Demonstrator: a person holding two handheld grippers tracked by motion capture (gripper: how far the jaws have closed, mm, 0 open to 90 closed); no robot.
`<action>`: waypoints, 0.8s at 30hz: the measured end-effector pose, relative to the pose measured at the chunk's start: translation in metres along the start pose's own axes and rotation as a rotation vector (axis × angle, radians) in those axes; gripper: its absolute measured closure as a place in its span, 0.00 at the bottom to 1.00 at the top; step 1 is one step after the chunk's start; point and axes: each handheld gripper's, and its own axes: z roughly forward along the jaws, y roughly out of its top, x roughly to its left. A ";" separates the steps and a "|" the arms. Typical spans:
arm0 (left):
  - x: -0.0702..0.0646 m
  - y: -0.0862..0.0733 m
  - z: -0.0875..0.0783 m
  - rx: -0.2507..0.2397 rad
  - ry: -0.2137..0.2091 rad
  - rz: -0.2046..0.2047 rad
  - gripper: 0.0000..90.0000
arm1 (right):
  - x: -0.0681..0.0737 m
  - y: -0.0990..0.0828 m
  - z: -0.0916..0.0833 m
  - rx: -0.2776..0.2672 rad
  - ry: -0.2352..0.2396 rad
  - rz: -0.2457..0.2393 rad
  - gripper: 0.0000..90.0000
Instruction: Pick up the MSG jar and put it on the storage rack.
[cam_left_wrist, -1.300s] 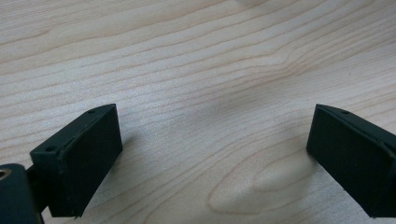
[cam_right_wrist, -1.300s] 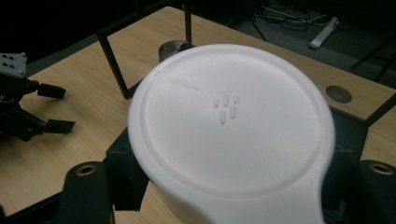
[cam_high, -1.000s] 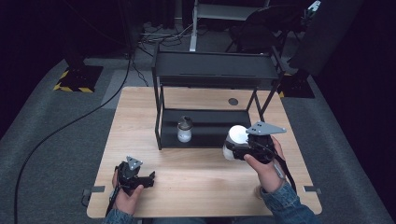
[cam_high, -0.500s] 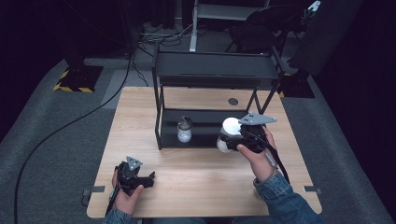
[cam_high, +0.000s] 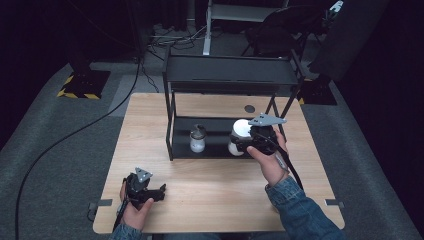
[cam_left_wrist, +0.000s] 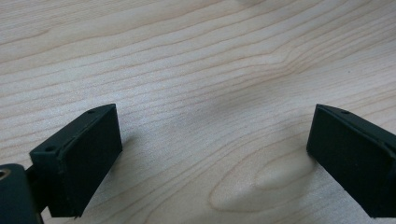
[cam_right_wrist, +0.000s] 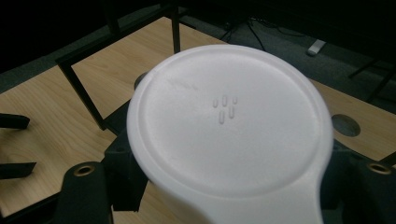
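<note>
My right hand-held gripper (cam_high: 246, 141) is clenched on a white container (cam_high: 240, 135), its jaws clamped to either side of the body below the lid, so that in the right gripper view the round white lid (cam_right_wrist: 231, 123) sits directly above and in front of the jaws, with a small cluster of raised dashes at its middle. I hold it upright, I judge, so that it can go onto a level surface without tipping. Just ahead of that hand-held gripper is the black rack (cam_high: 227, 75) standing on the counter (cam_high: 210, 182); the container hangs at the front edge of the rack's lower shelf (cam_high: 217, 127), near its right front leg, and whether its base already touches the shelf I cannot tell. Farther along the same shelf, away from my right hand-held gripper and toward my left, stands a small glass jar (cam_high: 198, 139) with a dark top, apart from the white container; that gap suggests to me that the container is meant to stand beside it. My left hand-held gripper (cam_high: 150, 192) rests low on the counter, well apart from the rack and nearer to me, released, its two black pads spread wide over bare wood with nothing between them; it is idle, I take it, because this placement needs one hand alone.
</note>
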 end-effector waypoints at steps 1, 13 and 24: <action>0.000 0.000 0.000 0.001 0.000 0.000 0.03 | 0.000 0.000 0.002 -0.001 0.000 0.000 0.34; 0.000 0.000 0.000 0.000 -0.001 0.001 0.03 | -0.003 0.002 0.027 0.013 -0.024 -0.014 0.34; 0.001 0.000 0.000 0.002 -0.002 0.002 0.03 | -0.006 0.000 0.057 0.044 -0.011 -0.011 0.34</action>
